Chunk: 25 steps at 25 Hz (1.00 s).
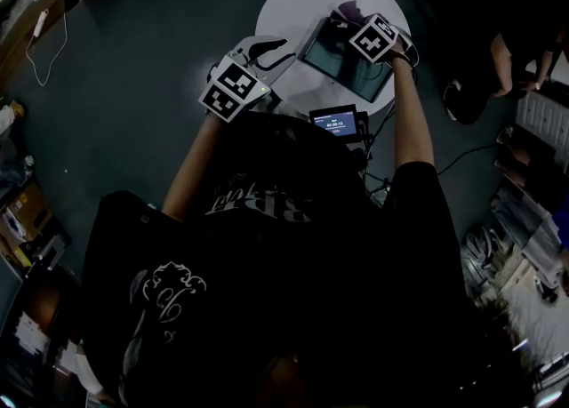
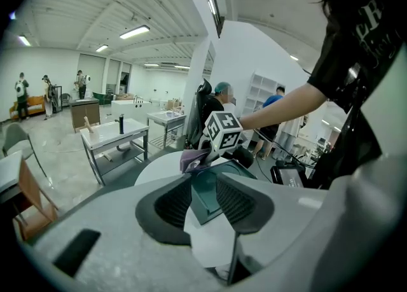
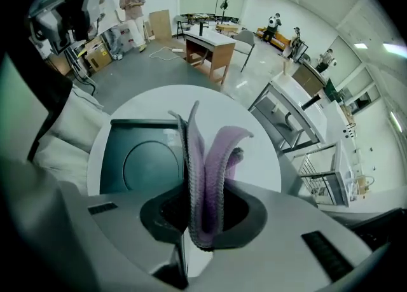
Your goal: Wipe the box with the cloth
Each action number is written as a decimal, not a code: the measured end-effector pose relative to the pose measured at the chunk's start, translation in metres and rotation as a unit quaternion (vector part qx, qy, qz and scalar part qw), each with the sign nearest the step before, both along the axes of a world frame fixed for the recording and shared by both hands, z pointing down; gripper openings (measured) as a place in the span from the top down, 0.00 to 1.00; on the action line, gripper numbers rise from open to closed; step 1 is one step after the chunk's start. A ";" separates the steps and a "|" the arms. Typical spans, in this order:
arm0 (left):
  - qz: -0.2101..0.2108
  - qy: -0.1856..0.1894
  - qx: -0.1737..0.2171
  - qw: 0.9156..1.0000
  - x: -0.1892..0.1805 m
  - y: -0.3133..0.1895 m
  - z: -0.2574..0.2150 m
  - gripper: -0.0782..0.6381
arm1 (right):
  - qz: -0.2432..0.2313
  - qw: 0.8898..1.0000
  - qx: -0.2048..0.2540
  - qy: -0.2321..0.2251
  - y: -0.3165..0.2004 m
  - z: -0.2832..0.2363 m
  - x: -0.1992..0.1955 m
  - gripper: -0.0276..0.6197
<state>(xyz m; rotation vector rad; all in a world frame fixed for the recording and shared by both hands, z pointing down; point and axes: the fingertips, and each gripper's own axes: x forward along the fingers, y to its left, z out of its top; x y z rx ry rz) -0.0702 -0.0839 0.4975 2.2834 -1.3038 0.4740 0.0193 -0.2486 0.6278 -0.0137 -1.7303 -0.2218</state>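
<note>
A dark teal box (image 1: 348, 67) lies flat on the round white table (image 1: 293, 2). My right gripper (image 1: 348, 28) hovers over the box's far edge, shut on a folded purple cloth (image 3: 206, 170) that sticks up out of the jaws. In the right gripper view the box (image 3: 137, 157) lies just left of the cloth. My left gripper (image 1: 286, 51) stands open at the box's left side. In the left gripper view the box's near corner (image 2: 206, 195) shows in the gap between the pads, and whether they touch it I cannot tell. Beyond it are the cloth (image 2: 194, 159) and the right gripper's marker cube (image 2: 222, 132).
A small lit screen (image 1: 336, 122) sits at the table's near edge with cables beside it. A person (image 1: 498, 42) sits on the floor to the right. Workbenches (image 2: 117, 138) and several people stand farther off in the room.
</note>
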 end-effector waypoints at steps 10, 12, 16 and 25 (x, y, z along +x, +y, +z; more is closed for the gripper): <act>-0.053 0.009 -0.002 0.999 -0.062 0.031 0.006 0.71 | -0.055 0.998 -0.002 0.009 0.022 0.005 -0.080 0.87; -0.061 0.011 -0.003 0.998 -0.070 0.036 0.007 0.71 | -0.062 0.998 -0.001 0.009 0.026 0.006 -0.092 0.87; -0.076 0.013 -0.003 0.997 -0.078 0.041 0.008 0.71 | -0.078 0.997 0.003 0.002 0.032 0.004 -0.110 0.87; -0.083 0.018 0.000 0.996 -0.084 0.041 0.011 0.71 | -0.024 0.998 -0.041 -0.040 0.042 0.003 -0.145 0.87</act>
